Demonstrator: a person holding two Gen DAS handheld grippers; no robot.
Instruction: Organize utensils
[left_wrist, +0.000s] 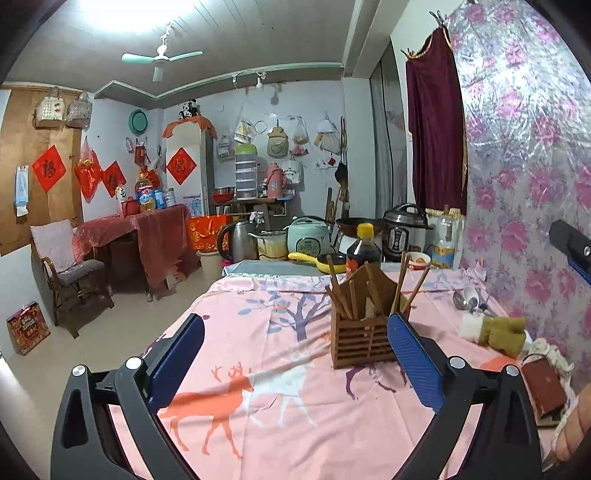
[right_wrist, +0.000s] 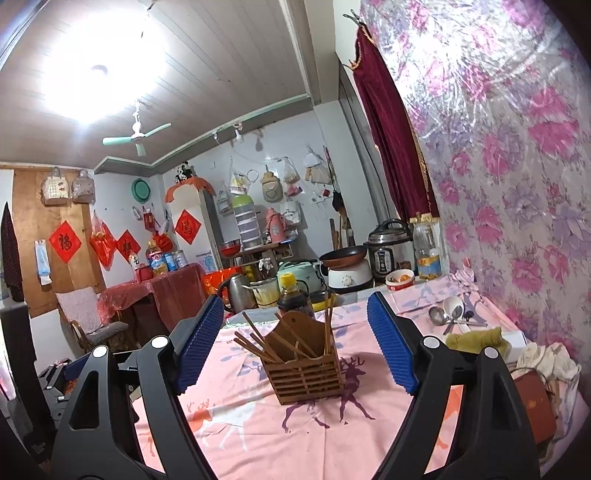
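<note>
Wooden and slatted, the utensil holder (right_wrist: 308, 363) stands upright on the pink deer-print cloth (right_wrist: 258, 424) that covers the surface, with brown chopsticks (right_wrist: 255, 341) fanning out of it at loose angles. We see it ahead of our right tongs (right_wrist: 295, 350), whose blue pads are spread wide with nothing pressed between them; the holder sits beyond the tips, untouched. Our left tongs (left_wrist: 295, 362) are spread too, and in that view the holder (left_wrist: 364, 341) stands just beside the right-hand pad, whether touching it we cannot tell.

Behind the holder a dark sauce bottle with a yellow cap (right_wrist: 293, 295) stands close, partly hidden by the chopsticks. Farther right, near the flowered wall covering (right_wrist: 517, 184), metal and white spoons (right_wrist: 448, 314) lie in a small heap on the cloth, well apart from the holder. Just in front of them lies an olive-yellow rag (right_wrist: 476, 339), then a crumpled pale cloth (right_wrist: 546, 360) and a reddish-brown box (right_wrist: 535, 406) at the surface's right edge.

Past the far end of the surface crowd a kettle (right_wrist: 238, 291), a pale green rice cooker (right_wrist: 299, 271), a frying pan (right_wrist: 341, 254) and a pressure cooker (right_wrist: 391, 251).
</note>
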